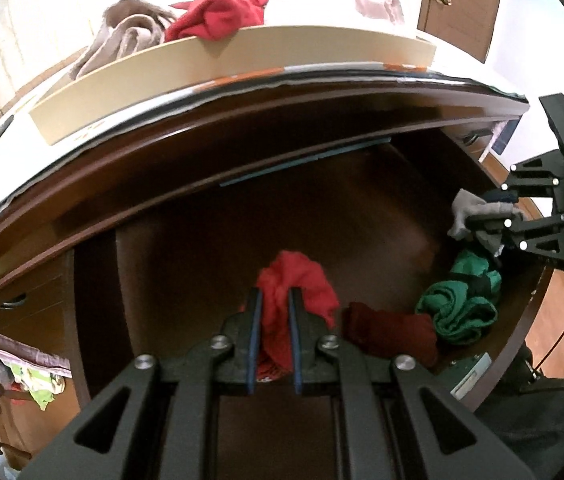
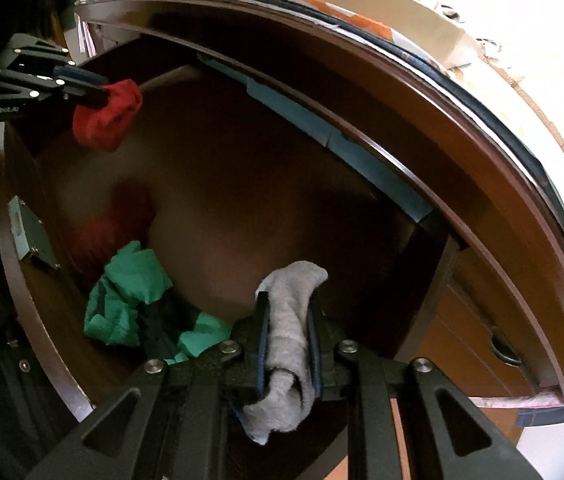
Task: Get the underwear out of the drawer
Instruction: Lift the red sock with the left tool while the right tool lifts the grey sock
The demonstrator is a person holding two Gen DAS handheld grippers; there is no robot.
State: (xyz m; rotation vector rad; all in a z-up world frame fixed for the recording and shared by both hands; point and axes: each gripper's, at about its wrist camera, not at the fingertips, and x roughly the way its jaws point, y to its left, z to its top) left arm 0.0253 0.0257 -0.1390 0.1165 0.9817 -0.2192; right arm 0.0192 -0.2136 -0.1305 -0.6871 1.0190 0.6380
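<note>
both grippers hold underwear over the open drawer

my left gripper (image 1: pixel 276 294) is pinching a bright red piece of underwear (image 1: pixel 298 284); the cloth is bunched between the blue pads (image 1: pixel 257 320) and spills out past the fingertips toward 12 o'clock. in the right wrist view the same left gripper (image 2: pixel 100 94) sits at 10 o'clock with the red piece (image 2: pixel 108 120) hanging from its tips above the drawer (image 2: pixel 34 312).

my right gripper (image 2: pixel 288 300) is clamped on a grey piece of underwear (image 2: pixel 288 332), which runs between the two fingers and droops out below them toward 6 o'clock. from the left wrist view that right gripper (image 1: pixel 486 216) is at 3 o'clock, the grey cloth (image 1: pixel 468 208) caught in it.

on the dark wooden floor of the drawer (image 1: pixel 202 264) lie a dark red piece (image 1: pixel 392 330) at about 4 o'clock of my left fingers and, just beside it and touching, a crumpled green piece (image 1: pixel 462 308) with a dark band. in the right wrist view the green piece (image 2: pixel 130 300) lies at 8 o'clock, near the drawer's front wall.

above the drawer, on the top of the dresser (image 1: pixel 322 76), stands a shallow beige tray (image 1: pixel 222 64) holding a red garment (image 1: pixel 218 16) and a taupe one (image 1: pixel 122 32).
</note>
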